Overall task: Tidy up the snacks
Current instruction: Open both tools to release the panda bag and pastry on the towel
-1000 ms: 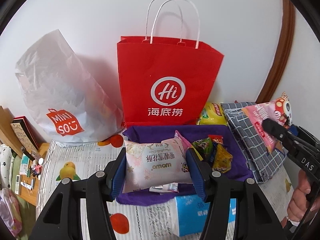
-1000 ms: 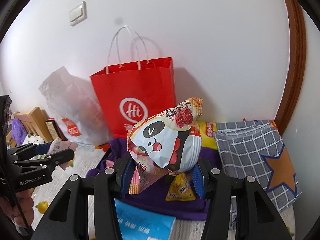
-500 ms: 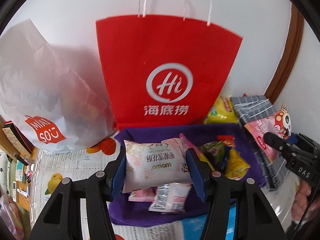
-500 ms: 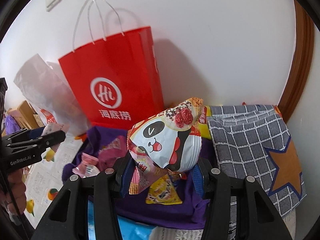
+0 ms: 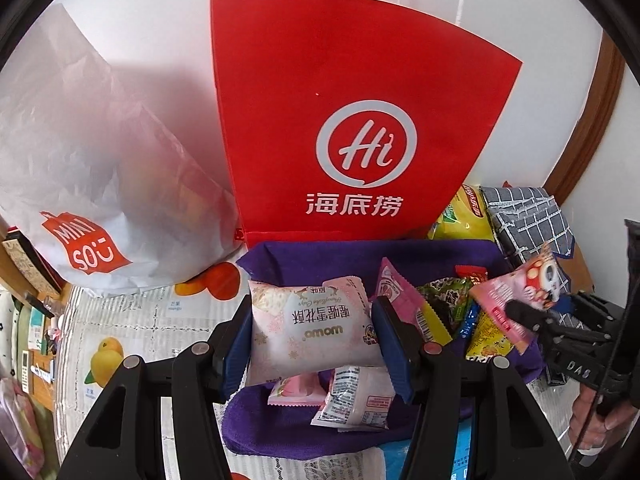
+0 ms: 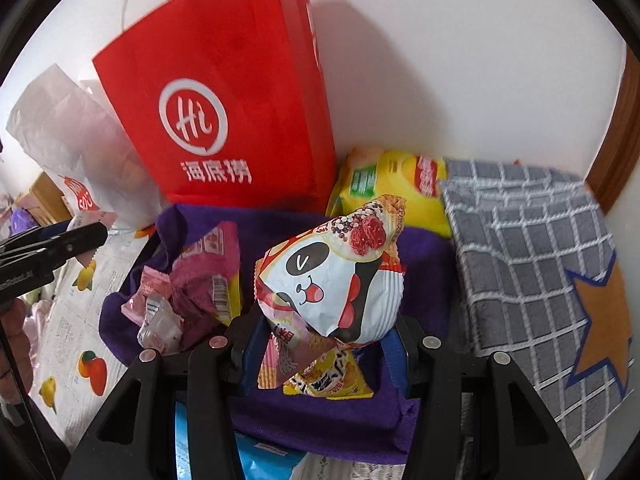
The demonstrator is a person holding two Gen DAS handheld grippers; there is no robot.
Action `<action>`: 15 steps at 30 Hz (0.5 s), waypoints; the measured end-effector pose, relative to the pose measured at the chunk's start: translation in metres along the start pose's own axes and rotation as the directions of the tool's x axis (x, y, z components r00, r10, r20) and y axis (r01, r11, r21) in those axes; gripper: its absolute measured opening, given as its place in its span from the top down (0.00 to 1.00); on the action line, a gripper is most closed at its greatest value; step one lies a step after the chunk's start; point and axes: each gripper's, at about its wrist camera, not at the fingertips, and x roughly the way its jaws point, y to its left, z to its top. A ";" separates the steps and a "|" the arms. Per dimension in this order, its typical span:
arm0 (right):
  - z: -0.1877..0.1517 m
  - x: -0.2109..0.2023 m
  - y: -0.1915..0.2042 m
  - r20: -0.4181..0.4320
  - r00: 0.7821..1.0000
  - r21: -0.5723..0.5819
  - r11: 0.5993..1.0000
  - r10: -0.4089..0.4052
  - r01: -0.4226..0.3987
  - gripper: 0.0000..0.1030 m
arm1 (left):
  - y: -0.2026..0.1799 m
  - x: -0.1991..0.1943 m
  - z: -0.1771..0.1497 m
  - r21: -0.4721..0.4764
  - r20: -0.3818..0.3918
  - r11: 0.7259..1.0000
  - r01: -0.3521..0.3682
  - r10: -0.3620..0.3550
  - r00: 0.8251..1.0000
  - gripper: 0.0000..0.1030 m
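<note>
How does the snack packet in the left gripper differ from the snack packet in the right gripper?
The pale pink packet in the left gripper is flat, roughly square, with small snowflake patterns and printed text. The panda packet in the right gripper is puffier, crumpled, with a big cartoon face in white, black and red. The pink packet fills the gap between its fingers; the panda packet rises above its fingers. Both are gripped over the purple cloth.
</note>
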 end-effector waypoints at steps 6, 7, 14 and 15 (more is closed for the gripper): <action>-0.005 0.012 0.009 -0.033 0.999 -0.050 0.999 0.004 -0.005 0.50 | -0.006 0.008 -0.002 0.001 -0.031 0.999 0.041 -0.041 0.999 0.46; -0.006 0.014 0.009 -0.037 0.999 -0.050 0.999 0.006 -0.008 0.50 | -0.007 0.009 -0.002 0.003 -0.035 0.999 0.043 -0.043 0.998 0.46; -0.006 0.007 0.010 -0.026 1.000 -0.073 0.997 -0.014 0.012 0.50 | -0.013 0.023 -0.007 0.004 -0.077 0.999 0.048 -0.048 0.996 0.46; -0.006 0.005 0.011 -0.021 1.000 -0.075 0.997 -0.014 0.012 0.50 | -0.013 0.026 -0.007 0.003 -0.083 0.999 0.046 -0.046 0.995 0.46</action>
